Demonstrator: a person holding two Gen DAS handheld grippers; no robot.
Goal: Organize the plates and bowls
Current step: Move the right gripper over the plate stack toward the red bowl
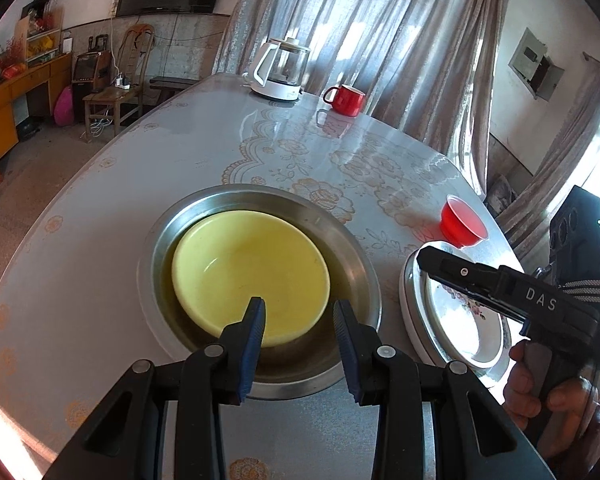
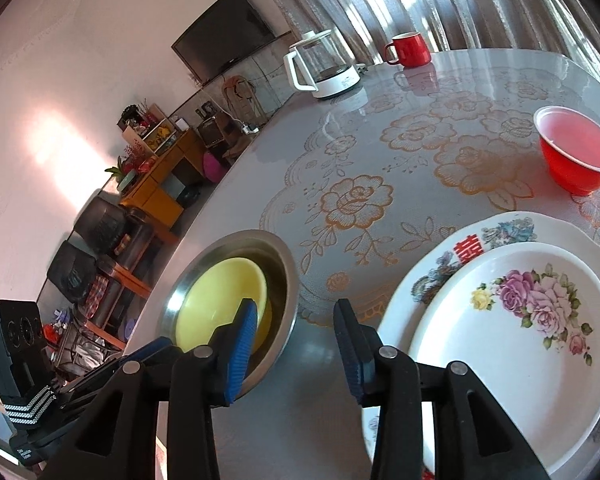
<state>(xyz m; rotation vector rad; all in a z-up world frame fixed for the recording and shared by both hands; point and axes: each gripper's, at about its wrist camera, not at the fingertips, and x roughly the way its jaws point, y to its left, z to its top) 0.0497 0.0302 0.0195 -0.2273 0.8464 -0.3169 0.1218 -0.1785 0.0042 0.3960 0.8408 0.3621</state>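
A yellow bowl (image 1: 248,276) sits inside a steel basin (image 1: 364,280) on the round table. My left gripper (image 1: 298,308) hovers over the bowl's near rim, open, with nothing between its fingers. To the right lies a stack of plates (image 1: 472,332), and a hand holds my right gripper (image 1: 426,258) over its far edge. In the right wrist view a pink-flowered plate (image 2: 520,340) rests on a larger patterned plate (image 2: 480,236). My right gripper (image 2: 295,308) stands open and empty above the table, between the basin (image 2: 288,264) and the plates. The yellow bowl (image 2: 220,300) shows to its left.
A red plastic bowl (image 2: 576,156) stands beyond the plates. A red mug (image 2: 410,50) and a white glass kettle (image 2: 324,66) stand at the table's far side. The floral tablecloth (image 1: 100,280) covers the table. Chairs, a wooden cabinet and curtains surround it.
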